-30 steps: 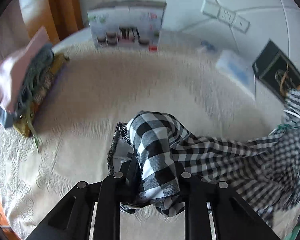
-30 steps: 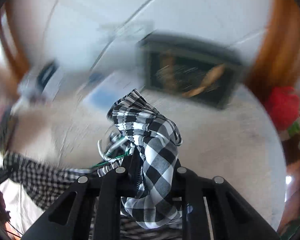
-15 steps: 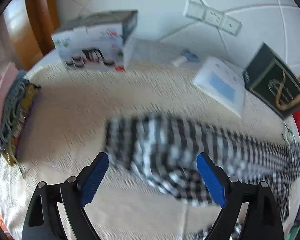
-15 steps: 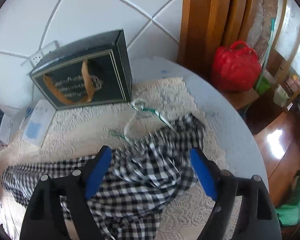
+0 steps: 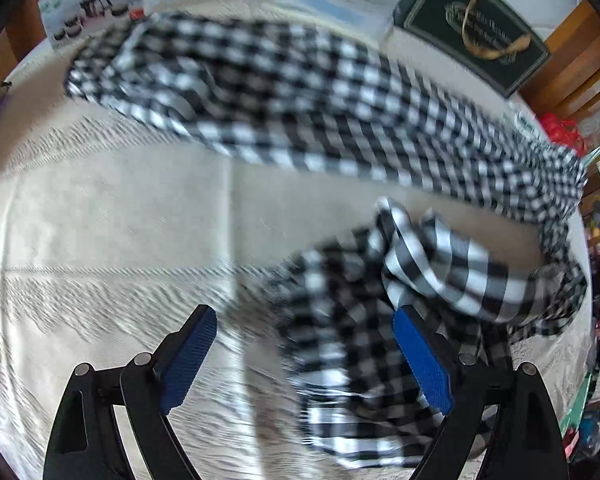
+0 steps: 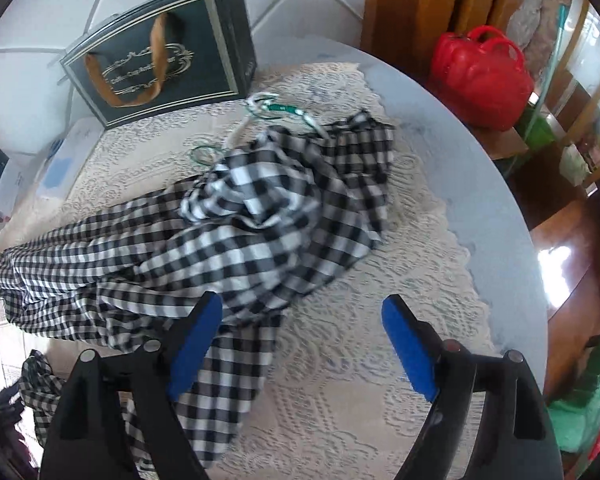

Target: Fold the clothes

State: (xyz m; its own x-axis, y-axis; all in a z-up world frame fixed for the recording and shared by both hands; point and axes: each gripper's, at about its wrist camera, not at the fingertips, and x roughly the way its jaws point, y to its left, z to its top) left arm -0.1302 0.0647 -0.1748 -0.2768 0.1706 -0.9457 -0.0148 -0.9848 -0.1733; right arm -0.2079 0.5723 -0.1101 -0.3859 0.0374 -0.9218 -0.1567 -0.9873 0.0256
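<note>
A black-and-white checked garment [image 5: 308, 92] lies stretched across the cream lace tablecloth [image 5: 100, 208], with a crumpled part [image 5: 440, 264] bunched at the right. My left gripper [image 5: 304, 332] is open above the cloth, its blue pads [image 5: 420, 356] wide apart and nothing between them. In the right wrist view the same garment [image 6: 228, 232] lies rumpled and runs off to the left, a hanger [image 6: 276, 108] at its far end. My right gripper [image 6: 302, 328] is open too, with its left pad [image 6: 194, 344] over the garment's edge.
A dark gift bag [image 6: 160, 52] stands at the back by the tiled wall, a white flat box [image 6: 60, 160] beside it. A printed carton [image 5: 88, 4] sits far left. A red bag [image 6: 480, 76] rests off the table's right edge [image 6: 500, 208].
Both grippers were shut on the checked garment a second ago. They opened, let it drop on the table, and have since pulled back nearer the front edge.
</note>
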